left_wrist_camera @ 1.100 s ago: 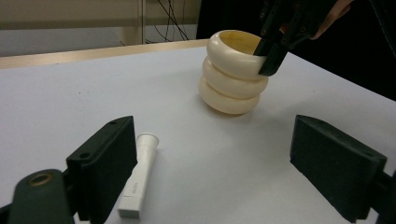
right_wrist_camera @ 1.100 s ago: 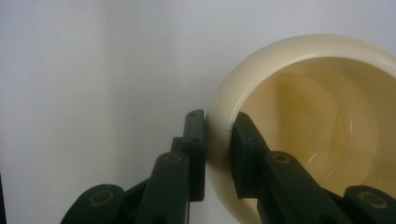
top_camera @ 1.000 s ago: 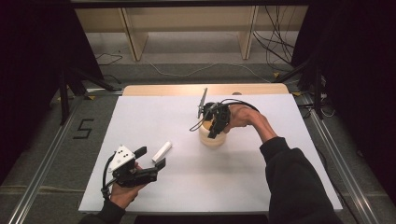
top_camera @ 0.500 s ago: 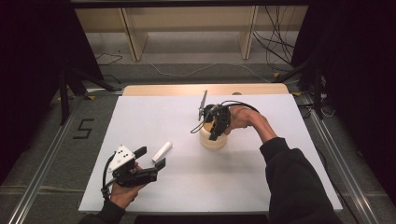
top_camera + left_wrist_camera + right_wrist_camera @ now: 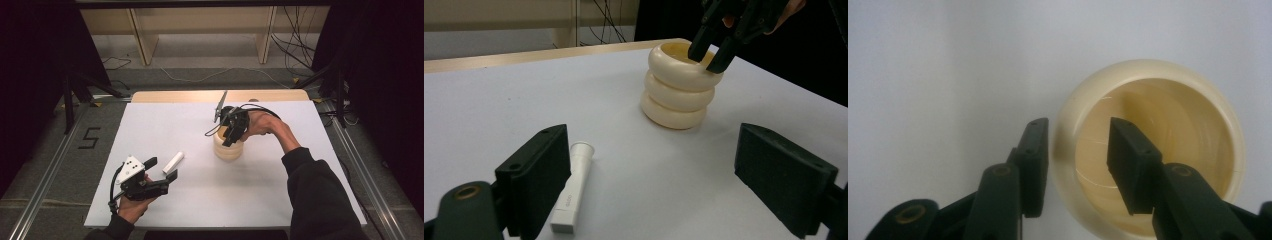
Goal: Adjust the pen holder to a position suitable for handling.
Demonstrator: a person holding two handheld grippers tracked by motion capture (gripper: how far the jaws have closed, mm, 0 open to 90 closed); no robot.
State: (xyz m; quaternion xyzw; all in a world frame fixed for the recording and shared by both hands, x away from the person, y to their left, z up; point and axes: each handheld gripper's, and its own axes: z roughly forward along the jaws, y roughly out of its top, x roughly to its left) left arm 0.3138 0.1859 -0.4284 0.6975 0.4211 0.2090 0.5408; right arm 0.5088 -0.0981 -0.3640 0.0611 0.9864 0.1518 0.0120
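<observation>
A cream pot [image 5: 228, 150] shaped like three stacked rings stands upright right of the table's middle; it also shows in the left gripper view [image 5: 676, 95]. My right gripper [image 5: 231, 139] points down over its rim [image 5: 1148, 70], open, one jaw inside the mouth and one outside, with gaps on both sides [image 5: 1075, 135]. A small white tube [image 5: 174, 161] lies flat near the front left. My left gripper [image 5: 162, 169] is held low just in front of it, open, and the tube [image 5: 574, 187] lies beside its left jaw [image 5: 651, 170].
The white table top [image 5: 280, 200] has a wooden strip [image 5: 200, 96] along its far edge. Beyond it stand wooden shelf legs [image 5: 142, 42] and loose cables [image 5: 295, 50] on the floor. Metal rails [image 5: 45, 175] run along both sides of the table.
The right gripper has shifted only slightly over the pot's rim. The left gripper and the white tube have stayed where they were.
</observation>
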